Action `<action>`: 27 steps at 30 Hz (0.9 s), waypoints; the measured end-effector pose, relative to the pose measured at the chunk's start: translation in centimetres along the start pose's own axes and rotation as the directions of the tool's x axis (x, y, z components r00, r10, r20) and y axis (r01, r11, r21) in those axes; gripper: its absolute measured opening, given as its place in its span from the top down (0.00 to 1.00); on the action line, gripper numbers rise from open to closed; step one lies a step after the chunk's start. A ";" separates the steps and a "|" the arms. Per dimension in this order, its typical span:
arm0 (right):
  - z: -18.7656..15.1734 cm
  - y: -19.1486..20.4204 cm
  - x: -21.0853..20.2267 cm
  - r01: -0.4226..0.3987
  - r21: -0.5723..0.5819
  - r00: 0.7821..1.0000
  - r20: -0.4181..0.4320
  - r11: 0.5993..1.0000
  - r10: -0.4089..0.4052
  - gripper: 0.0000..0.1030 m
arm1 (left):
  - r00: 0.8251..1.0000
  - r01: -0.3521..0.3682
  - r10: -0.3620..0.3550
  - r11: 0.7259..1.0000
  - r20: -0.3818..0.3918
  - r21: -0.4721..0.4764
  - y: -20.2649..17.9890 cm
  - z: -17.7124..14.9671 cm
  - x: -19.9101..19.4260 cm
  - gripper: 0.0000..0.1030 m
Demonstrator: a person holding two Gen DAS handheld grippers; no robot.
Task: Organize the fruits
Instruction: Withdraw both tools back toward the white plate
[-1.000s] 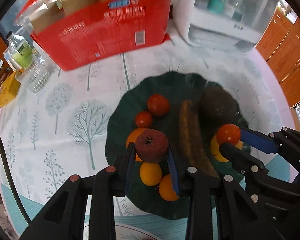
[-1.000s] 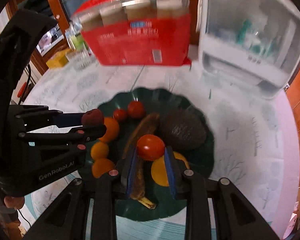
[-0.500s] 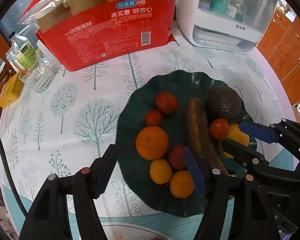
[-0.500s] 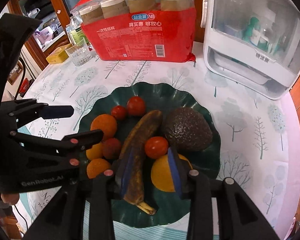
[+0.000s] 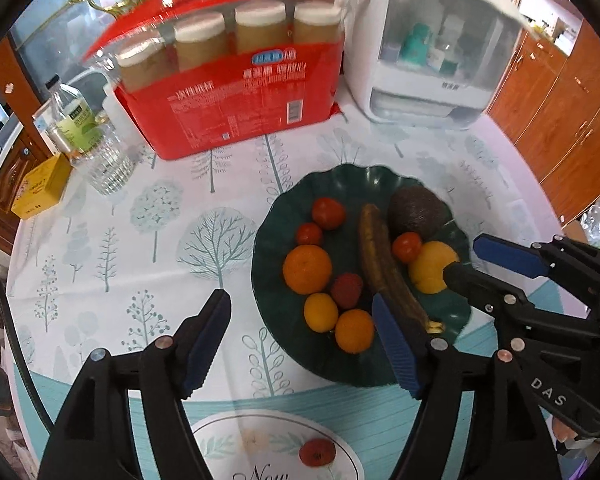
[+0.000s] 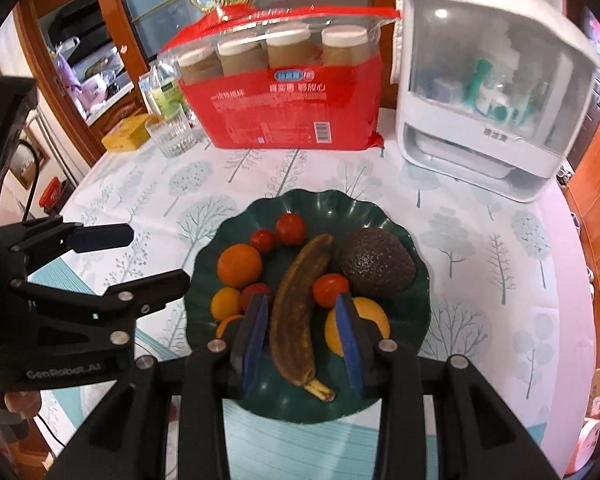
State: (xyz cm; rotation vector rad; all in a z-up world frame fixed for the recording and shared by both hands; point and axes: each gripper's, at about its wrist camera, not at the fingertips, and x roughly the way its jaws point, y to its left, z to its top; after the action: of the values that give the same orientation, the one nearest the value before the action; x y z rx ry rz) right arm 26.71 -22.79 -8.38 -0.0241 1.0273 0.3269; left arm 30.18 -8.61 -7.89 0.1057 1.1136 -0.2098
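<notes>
A dark green scalloped plate holds the fruit: a brown banana, a dark avocado, tomatoes, oranges and a dark red fruit. My left gripper is open and empty, above the plate's near left edge; it shows at left in the right wrist view. My right gripper is open and empty over the banana's near end; it also shows in the left wrist view.
A red pack of paper cups and a white appliance stand behind the plate. A glass, a bottle and a yellow box sit at the far left. Wooden cabinets are on the right.
Both grippers opened and pulled back and up. The dark red fruit left my left gripper and the tomato left my right gripper; both now lie on the plate.
</notes>
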 end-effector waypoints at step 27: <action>-5.2 10.0 -11.3 0.024 0.137 0.988 0.145 0.990 -0.044 0.56 | 0.970 -0.102 0.099 0.995 0.223 0.001 5.2 -10.2 -14.4 0.13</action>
State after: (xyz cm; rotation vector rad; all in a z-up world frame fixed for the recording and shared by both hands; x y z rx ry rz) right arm 14.23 -17.04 -0.27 0.1034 0.8992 0.2240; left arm 16.29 0.05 0.50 0.1459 0.8810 -0.1343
